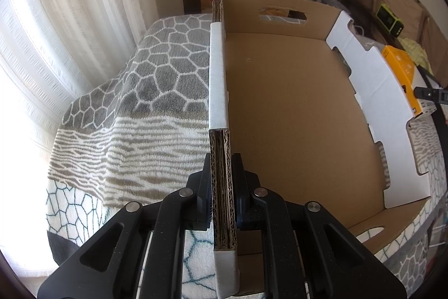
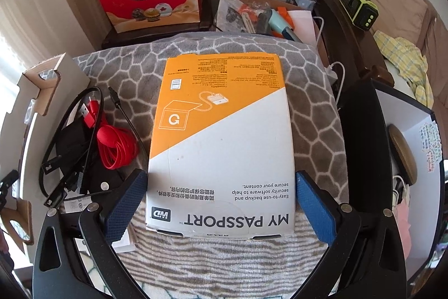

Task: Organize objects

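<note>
The left gripper [image 1: 223,195] is clamped on the near end of the left wall of the tray [image 1: 294,116], one finger outside the wall and one inside, both pressed to the raw corrugated edge. The tray is a shallow cardboard one, brown within and white on its rims, and it lies on the blanket [image 1: 156,74] with nothing visible on its floor. Beyond its right wall, an orange corner of the box [image 1: 403,72] shows, just beside the tray.

In the right wrist view, a corner of the tray [image 2: 42,80] stands at the blanket's [image 2: 313,114] left edge. Just right of it lie tangled cables: a black cable [image 2: 70,131] looping around a coiled red cable [image 2: 117,147]. The box [image 2: 221,142], orange and white and printed "MY PASSPORT", lies flat at the middle of the blanket. The right gripper [image 2: 221,203] is spread wide, its blue pads [image 2: 126,203] flanking the box's near end, close to its sides; contact cannot be told.
</note>
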Motion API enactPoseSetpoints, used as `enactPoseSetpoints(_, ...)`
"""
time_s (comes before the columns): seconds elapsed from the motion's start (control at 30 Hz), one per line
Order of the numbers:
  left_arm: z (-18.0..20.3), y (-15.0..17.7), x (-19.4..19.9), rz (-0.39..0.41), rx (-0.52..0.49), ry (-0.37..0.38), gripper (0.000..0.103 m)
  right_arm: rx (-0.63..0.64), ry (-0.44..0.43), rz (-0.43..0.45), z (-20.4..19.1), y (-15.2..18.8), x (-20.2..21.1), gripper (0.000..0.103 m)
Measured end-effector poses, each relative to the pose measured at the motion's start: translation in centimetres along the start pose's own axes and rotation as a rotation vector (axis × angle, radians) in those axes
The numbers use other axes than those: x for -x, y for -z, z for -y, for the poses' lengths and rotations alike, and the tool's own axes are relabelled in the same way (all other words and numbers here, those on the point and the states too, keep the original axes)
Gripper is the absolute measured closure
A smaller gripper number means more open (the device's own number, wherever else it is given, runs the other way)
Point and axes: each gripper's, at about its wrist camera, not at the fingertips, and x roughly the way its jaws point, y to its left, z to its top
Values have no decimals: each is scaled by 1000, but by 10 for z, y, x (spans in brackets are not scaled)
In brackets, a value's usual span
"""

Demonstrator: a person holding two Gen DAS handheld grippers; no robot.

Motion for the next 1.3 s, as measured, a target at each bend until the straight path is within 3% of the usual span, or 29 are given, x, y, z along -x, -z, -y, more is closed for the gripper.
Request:
enactPoseSetpoints(0.3,1,0,0,0,1,-1,93,12,-35,40,-1,7,24,1)
enactPoseSetpoints(0.33,1,0,0,0,1,-1,93,6,-31,43,1,7,28,31)
enactPoseSetpoints(0.37,1,0,0,0,2,-1,93,-5,-26,31,3,5,30,47)
enactPoseSetpoints(0.47,1,0,0,0,2,0,93,-12,-63,-3,7,1,33,44)
enactPoseSetpoints(0.73,1,1,0,1,6,2,93,-50,-125,33,21,2,47,38)
enactPoseSetpoints(0.83,1,1,0,2,9,4,93,-78,-135,29,29,-1,37,37)
enactPoseSetpoints(1.03,0,1,0,2,11,6,93,-158,-248,-2,54,-9,3,37)
enactPoseSetpoints(1.17,0,1,0,2,11,6,93,-176,-338,-24,59,-17,-12,26)
enactPoseSetpoints(1.3,2,1,0,1,4,5,92,-102,-304,-15,46,-22,-10,25)
